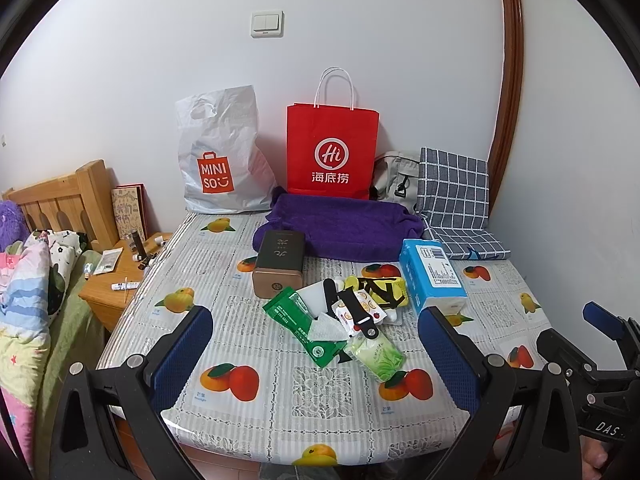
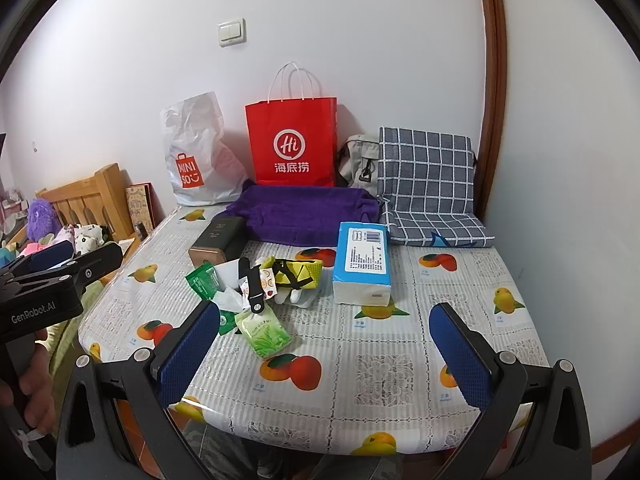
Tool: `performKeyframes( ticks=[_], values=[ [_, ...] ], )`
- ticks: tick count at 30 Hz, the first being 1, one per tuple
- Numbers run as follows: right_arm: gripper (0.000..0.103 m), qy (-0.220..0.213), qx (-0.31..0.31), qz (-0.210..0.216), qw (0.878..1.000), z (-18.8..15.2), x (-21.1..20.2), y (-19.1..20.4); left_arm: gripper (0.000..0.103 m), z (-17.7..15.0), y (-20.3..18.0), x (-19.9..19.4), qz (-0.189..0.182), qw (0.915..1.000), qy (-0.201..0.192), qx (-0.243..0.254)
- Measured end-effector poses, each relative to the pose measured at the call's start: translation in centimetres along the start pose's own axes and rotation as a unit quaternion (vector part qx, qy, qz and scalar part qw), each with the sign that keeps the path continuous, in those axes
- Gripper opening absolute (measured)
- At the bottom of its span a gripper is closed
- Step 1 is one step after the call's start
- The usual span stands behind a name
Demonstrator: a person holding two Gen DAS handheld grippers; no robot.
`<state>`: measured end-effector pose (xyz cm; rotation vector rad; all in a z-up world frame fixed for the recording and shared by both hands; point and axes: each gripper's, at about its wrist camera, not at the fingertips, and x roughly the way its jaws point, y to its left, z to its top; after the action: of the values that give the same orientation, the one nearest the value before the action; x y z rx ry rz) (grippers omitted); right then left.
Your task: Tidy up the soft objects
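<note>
Wooden nightstand [image 1: 116,280], wall switch [image 1: 267,24], perhaps a book [image 1: 130,210].

- Table [image 1: 280,400]: paper bag [image 1: 332,148] stands at the rear wall, plastic bag [image 1: 218,160] to its left.
- Towel [image 1: 340,226] lies before the paper bag.
- Tin [image 1: 278,264] sits left of the tissue pack [image 1: 432,276]; small packets [image 1: 352,320] are heaped between and nearer.

Folded purple towel [image 1: 340,226] lying flat by red bag; blue tissue pack [image 1: 434,276] beside heaped small soft packets [image 1: 348,312].

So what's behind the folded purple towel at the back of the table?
Behind the purple towel stand a red paper bag and a white plastic bag. The red bag's bottom edge is hidden.
</note>
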<state>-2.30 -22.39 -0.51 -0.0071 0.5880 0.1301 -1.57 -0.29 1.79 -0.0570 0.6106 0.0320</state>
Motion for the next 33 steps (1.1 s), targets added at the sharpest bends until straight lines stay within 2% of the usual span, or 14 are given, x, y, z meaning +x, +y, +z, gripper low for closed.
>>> performKeyframes(
  ticks=[17,28,30,32,33],
  values=[
    [0.103,0.007,0.001,0.009,1.000,0.2,0.8,-0.2,0.103,-0.2,0.0,0.5,0.003,0.9999,0.009,-0.005],
    [0.102,0.045,-0.009,0.036,0.998,-1.4,7.0,-0.3,0.103,-1.6,2.9,7.7,0.008,0.9961,0.077,-0.042],
    [0.098,0.058,-0.011,0.049,0.997,-1.9,8.7,0.0,0.102,-2.1,3.6,9.0,0.014,0.9950,0.085,-0.051],
    [0.088,0.080,-0.015,0.061,0.995,-2.5,10.5,0.4,0.102,-2.5,4.2,10.5,0.019,0.9927,0.101,-0.064],
    [0.087,0.090,-0.019,0.066,0.994,-2.8,11.5,0.7,0.102,-2.8,4.6,11.2,0.019,0.9915,0.108,-0.070]
  ],
)
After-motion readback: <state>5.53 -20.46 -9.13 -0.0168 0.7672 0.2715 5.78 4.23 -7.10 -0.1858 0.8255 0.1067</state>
